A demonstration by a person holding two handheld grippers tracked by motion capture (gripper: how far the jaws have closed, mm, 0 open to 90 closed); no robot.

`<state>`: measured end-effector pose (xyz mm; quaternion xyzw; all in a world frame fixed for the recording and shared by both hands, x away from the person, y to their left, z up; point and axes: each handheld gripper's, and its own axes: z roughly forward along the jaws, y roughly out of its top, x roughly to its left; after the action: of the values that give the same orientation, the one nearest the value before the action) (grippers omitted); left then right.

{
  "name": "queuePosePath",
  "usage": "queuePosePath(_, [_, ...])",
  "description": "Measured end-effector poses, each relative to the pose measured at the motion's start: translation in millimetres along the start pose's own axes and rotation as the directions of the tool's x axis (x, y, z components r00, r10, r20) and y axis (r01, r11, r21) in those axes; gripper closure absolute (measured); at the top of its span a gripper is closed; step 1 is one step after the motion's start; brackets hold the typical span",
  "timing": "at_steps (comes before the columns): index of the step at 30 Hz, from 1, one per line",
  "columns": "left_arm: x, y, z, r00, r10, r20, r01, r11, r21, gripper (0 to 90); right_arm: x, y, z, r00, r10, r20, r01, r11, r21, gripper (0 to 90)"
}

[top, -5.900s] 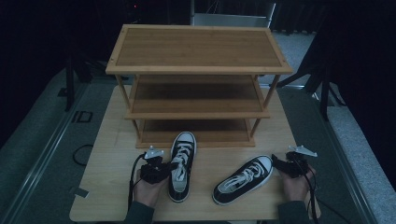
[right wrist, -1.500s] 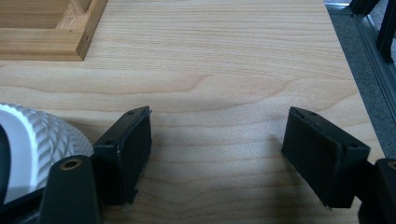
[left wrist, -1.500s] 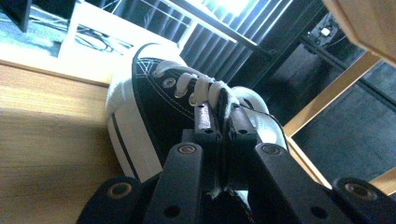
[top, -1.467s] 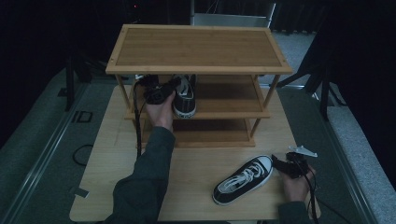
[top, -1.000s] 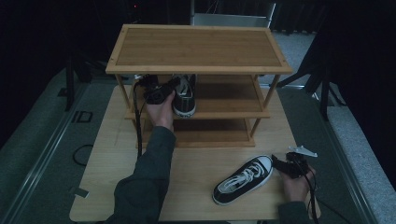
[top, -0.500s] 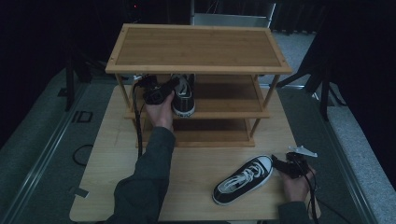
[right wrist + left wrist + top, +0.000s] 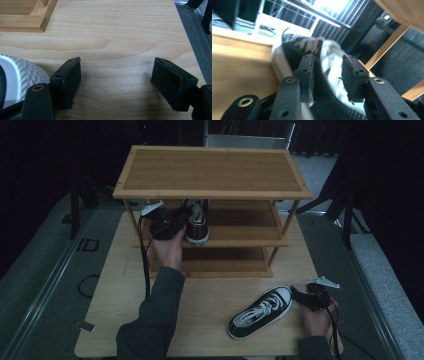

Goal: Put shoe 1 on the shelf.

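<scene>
Sneaker (image 7: 197,222) moved onto rack's (image 7: 212,170) middle shelf, wooden table (image 7: 120,280), dark room.

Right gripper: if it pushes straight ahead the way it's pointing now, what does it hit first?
Probably nothing soon. Between the open jaws of the right gripper lies bare table. The shoe sits left of that line, beside one jaw, and the rack's base stands further ahead, also left. Depth is hard to judge.

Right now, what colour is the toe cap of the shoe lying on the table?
White, on a black shoe; clearest in the high view.
</scene>
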<state>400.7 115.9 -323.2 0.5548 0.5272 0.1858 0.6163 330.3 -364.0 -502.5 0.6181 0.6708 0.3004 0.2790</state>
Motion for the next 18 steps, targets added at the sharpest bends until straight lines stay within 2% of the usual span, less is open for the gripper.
queuePosePath(1, [1.5,-5.4,-7.9,0.9998,0.020,0.003,-0.020,0.9997,-0.010,61.8,0.0,0.0,0.0,1.0000,-0.001,0.000,0.001,1.000,-0.001,23.7])
queuePosePath(2, [1.5,-5.4,-7.9,0.9998,0.020,0.003,-0.020,0.9997,-0.010,61.4,0.0,0.0,0.0,1.0000,-0.001,0.000,0.001,1.000,-0.001,23.7])
queuePosePath(3, [3.6,-9.5,-17.5,0.9989,0.047,-0.005,-0.047,0.9986,-0.022,60.9,0.0,0.0,0.0,1.0000,-0.001,0.000,0.001,1.000,0.000,23.7])
queuePosePath(4, [3.6,-9.5,-17.5,0.9989,0.047,-0.005,-0.047,0.9986,-0.022,60.3,0.0,0.0,0.0,1.0000,-0.001,0.000,0.001,1.000,0.000,23.7])
queuePosePath(5, [5.7,-12.2,-27.3,0.9980,0.061,-0.013,-0.062,0.9977,-0.030,59.3,0.0,0.0,0.0,1.0000,0.000,0.000,0.000,1.000,0.000,23.7])
queuePosePath(7, [7.1,-14.6,-35.5,0.9976,0.068,-0.016,-0.068,0.9974,-0.024,58.4,0.0,0.0,0.0,1.0000,0.000,0.000,0.000,1.000,-0.001,23.7])
queuePosePath(9, [7.2,-17.6,-43.6,0.9955,0.093,-0.021,-0.093,0.9954,-0.022,58.2,0.1,0.0,0.0,1.0000,0.000,0.001,0.000,1.000,-0.001,23.7])
queuePosePath(10, [7.2,-17.6,-43.6,0.9955,0.093,-0.021,-0.093,0.9954,-0.022,57.9,0.1,0.0,0.0,1.0000,0.000,0.001,0.000,1.000,0.000,23.7])
queuePosePath(11, [6.5,-21.7,-52.0,0.9932,0.114,-0.021,-0.115,0.9931,-0.024,57.7,0.1,-0.1,0.0,1.0000,0.000,0.001,0.000,1.000,-0.001,23.7])
queuePosePath(12, [6.5,-23.9,-55.5,0.9926,0.121,-0.002,-0.121,0.9923,-0.025,56.9,0.2,-0.2,-0.1,1.0000,0.000,0.001,0.000,1.000,-0.001,23.7])
queuePosePath(14, [9.4,-28.5,-60.9,0.9935,0.092,0.067,-0.091,0.9956,-0.021,56.1,0.3,-0.4,-0.4,1.0000,-0.001,0.000,0.001,1.000,-0.001,23.7])
queuePosePath(18, [12.9,-36.8,-68.8,0.9909,0.103,0.087,-0.103,0.9947,-0.001,55.4,0.4,-0.6,-0.7,1.0000,0.000,-0.002,0.000,1.000,0.000,23.7])
